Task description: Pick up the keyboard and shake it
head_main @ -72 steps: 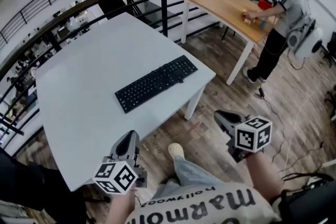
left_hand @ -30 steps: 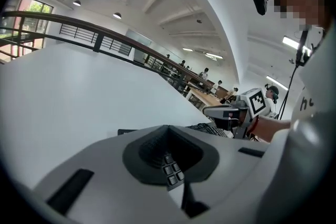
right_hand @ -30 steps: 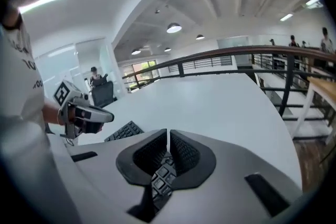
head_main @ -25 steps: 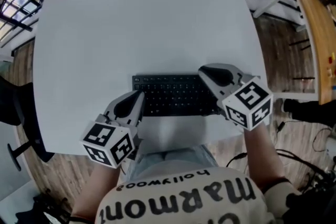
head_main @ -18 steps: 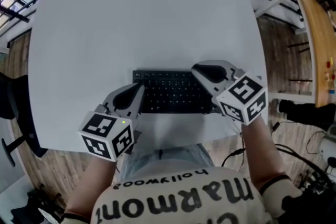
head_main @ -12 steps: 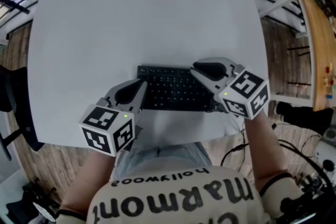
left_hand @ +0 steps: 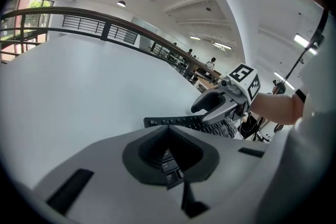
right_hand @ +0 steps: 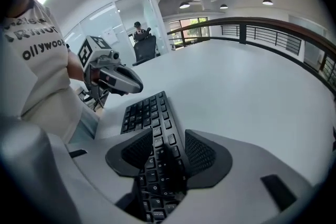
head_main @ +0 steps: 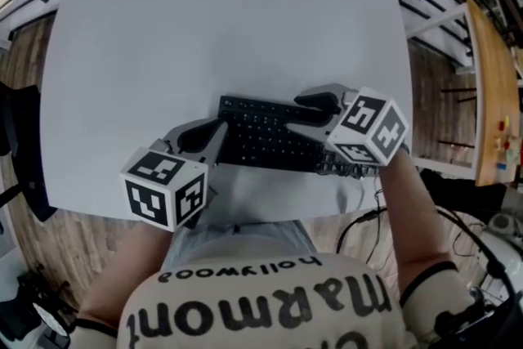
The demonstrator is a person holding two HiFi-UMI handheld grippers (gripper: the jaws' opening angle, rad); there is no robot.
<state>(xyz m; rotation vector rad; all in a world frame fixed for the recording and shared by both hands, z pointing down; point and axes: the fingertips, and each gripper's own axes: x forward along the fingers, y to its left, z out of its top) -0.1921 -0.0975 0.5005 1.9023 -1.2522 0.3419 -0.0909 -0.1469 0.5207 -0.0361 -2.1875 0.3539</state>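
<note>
Right gripper (right_hand: pixel 166 148) jaws just spread round keyboard (head_main: pixel 263 140) end mid-frame, left gripper (left_hand: pixel 168 130) pressed shut; we gotta clamp firm b4 lifting.

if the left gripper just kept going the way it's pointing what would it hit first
Probably the keyboard: the left gripper, jaws shut, slants down at its left end, whose keys show just past the tips in the left gripper view. Whether they touch is unclear.

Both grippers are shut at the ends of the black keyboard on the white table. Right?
Only the left gripper is shut. The right gripper is open: its jaws have just been opening, and one end of the keyboard stands between them, per the right gripper view. The rest holds.
</note>
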